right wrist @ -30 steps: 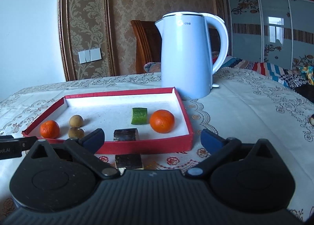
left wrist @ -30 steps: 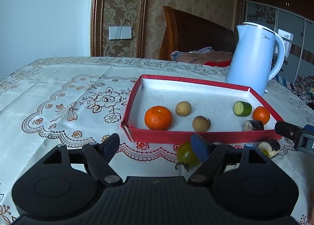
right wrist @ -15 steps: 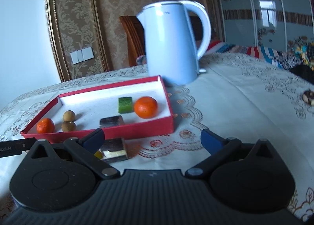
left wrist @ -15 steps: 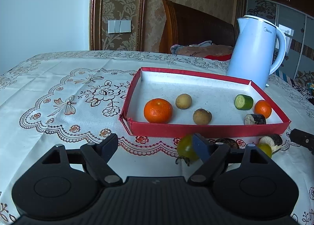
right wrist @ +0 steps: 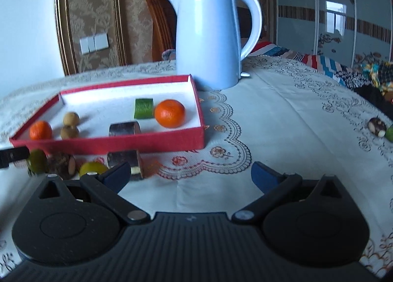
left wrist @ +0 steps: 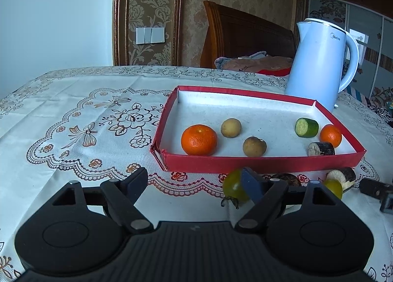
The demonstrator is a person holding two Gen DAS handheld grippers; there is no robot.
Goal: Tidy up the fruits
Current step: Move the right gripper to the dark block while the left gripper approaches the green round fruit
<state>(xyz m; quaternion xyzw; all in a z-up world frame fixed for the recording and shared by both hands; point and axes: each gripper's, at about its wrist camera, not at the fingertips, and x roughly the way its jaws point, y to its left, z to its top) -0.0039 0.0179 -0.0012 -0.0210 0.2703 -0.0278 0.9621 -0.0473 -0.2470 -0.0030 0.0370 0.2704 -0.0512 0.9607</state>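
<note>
Red tray (left wrist: 260,164) holds six pieces, including two oranges (left wrist: 199,140). Several fruits (right wrist: 92,168) lie outside, along its near wall. Left gripper (left wrist: 196,180) and right gripper (right wrist: 189,173) both spread wide, empty.

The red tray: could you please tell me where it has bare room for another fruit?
The red tray is bare across its back half, toward the kettle, and in the middle between the brown fruit and the cucumber piece. Its front is crowded: large orange left, small orange and dark chunk right.
</note>
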